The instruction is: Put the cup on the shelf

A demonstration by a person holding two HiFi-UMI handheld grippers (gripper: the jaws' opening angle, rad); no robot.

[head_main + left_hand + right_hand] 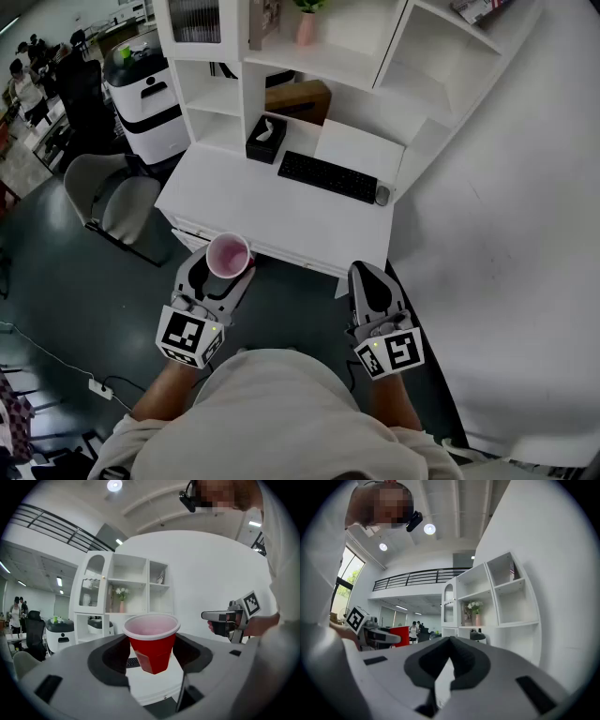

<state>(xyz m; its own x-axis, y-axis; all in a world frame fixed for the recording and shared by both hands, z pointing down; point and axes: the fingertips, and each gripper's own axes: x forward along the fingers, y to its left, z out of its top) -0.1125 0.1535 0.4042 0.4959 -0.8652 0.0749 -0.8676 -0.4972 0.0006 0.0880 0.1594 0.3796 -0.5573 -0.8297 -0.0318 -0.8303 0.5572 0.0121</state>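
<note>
The red cup (pixel 151 641) is held upright in the air, white rim up and nothing seen inside, between the 2 jaws of the left claw (pixel 222 266). The jaws are spread wide and their dark pads are pressed against the cup's 2 sides. In the head view the cup is carried just in front of the near edge of the white desk (pixel 272 211), toward the desk's left corner, and is not rested on it. The marker cube (pixel 189 336) of the left claw is seen behind the jaws, close to the person's body.

The right claw (pixel 366 274) is held to the right of the cup, well apart from it, just off the desk's near right corner. Its jaws are brought together at the tips and nothing is gripped between them.

On the desk a black keyboard (pixel 328 176) is laid toward the back, with a mouse (pixel 382 195) just beside its right end and a black tissue box (pixel 266 139) to its left, further back. The white shelf (pixel 323 67) is stood along the back of the desk and is divided into several open compartments. A pink vase (pixel 307 28) with a green plant is seen in 1 upper compartment and a brown box (pixel 298 98) in the compartment below it. A grey chair (pixel 112 197) is placed on the dark floor to the left of the desk, and a white wall (pixel 506 187) is seen at the right
</note>
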